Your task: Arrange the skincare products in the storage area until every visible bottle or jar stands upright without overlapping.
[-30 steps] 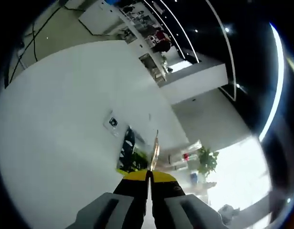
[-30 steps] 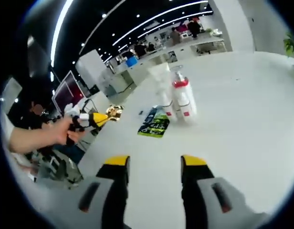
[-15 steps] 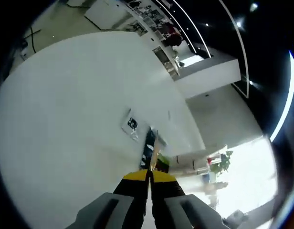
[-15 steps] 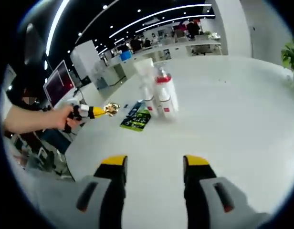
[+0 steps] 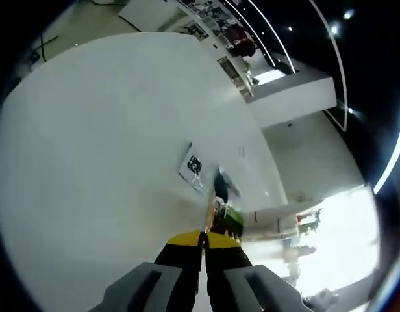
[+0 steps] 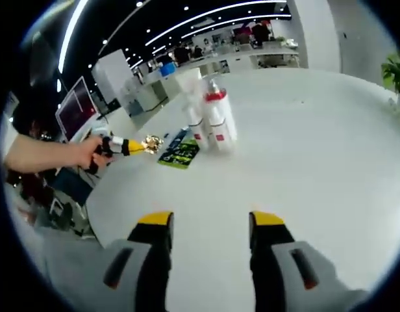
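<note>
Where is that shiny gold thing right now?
In the right gripper view, the gold item is at the left, pinched at the tip of the left gripper, held just above the white table, beside the green packet and the standing bottles.

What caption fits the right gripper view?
Open right gripper faces upright white bottles on a white table; left gripper holds a gold item.

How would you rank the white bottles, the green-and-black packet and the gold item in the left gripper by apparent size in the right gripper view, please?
1. White bottles, standing together upright.
2. Green-and-black packet, lying flat beside them.
3. Gold item, smallest, at the tips of the left gripper.
All sit at a similar distance, so the order seems fair.
</note>
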Demonstrator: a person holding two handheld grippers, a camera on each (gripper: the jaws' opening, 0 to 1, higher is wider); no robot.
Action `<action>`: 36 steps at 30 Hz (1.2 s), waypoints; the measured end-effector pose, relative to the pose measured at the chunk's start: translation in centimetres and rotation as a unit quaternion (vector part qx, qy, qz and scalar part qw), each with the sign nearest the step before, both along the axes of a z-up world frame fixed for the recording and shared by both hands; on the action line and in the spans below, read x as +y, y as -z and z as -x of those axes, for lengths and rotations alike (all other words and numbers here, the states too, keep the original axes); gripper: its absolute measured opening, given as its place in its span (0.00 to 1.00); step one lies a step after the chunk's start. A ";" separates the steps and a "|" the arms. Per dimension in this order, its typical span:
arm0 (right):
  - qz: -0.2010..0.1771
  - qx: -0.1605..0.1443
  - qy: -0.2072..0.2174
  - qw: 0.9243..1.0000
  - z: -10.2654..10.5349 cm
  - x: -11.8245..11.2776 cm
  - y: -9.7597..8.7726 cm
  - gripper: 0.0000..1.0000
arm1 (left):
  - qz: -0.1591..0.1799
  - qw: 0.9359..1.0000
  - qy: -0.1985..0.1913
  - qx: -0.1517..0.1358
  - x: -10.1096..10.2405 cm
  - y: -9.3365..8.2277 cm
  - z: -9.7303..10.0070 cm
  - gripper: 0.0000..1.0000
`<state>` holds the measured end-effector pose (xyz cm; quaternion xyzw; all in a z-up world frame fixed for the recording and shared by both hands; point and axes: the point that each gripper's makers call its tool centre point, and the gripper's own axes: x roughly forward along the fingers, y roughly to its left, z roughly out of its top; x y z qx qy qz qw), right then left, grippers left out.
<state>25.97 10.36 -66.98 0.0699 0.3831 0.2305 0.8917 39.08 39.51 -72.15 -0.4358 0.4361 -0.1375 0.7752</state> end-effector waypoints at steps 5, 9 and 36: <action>0.000 0.007 0.005 1.000 0.3 -0.4 0.5 0.48 | -0.002 1.000 -0.004 0.012 0.0 0.6 0.2 0.01; 0.002 0.013 0.008 1.000 0.6 -1.0 0.8 0.48 | -0.021 1.000 0.002 0.024 0.1 1.8 0.2 0.01; -0.013 0.015 0.014 1.000 1.5 -0.1 0.7 0.48 | -0.060 0.997 0.005 0.041 1.4 2.5 0.1 0.07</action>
